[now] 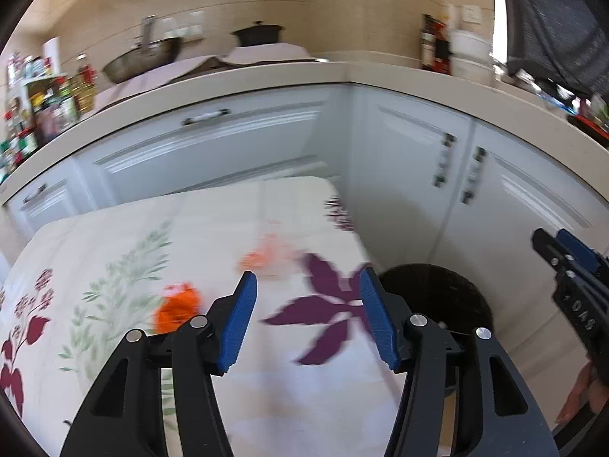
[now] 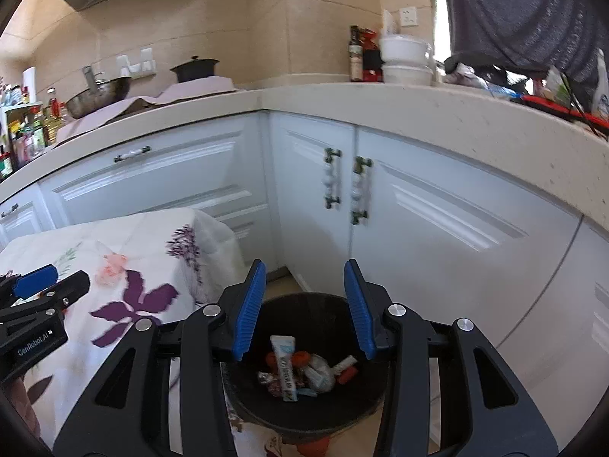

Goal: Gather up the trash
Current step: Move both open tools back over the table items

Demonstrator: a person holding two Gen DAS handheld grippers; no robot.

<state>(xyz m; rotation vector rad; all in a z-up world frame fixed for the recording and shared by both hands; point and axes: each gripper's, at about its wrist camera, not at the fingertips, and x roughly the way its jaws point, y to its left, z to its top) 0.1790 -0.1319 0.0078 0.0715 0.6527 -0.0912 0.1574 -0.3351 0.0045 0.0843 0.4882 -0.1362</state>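
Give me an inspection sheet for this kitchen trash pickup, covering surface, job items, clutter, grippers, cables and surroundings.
Surface: floral tablecloth covers a low table beside the cabinets.
Job's things: orange scrap and a blurred pale orange piece lie on the cloth; black bin on the floor by the table holds wrappers and a tube.
Clutter: nothing seen on the cloth besides the scraps.
Grippers: left gripper open, empty, above the cloth; right gripper open, empty, above the bin.
Cables: nothing seen.
Surroundings: white cabinets; countertop with metal bowl, dark pot, bottles, white containers.
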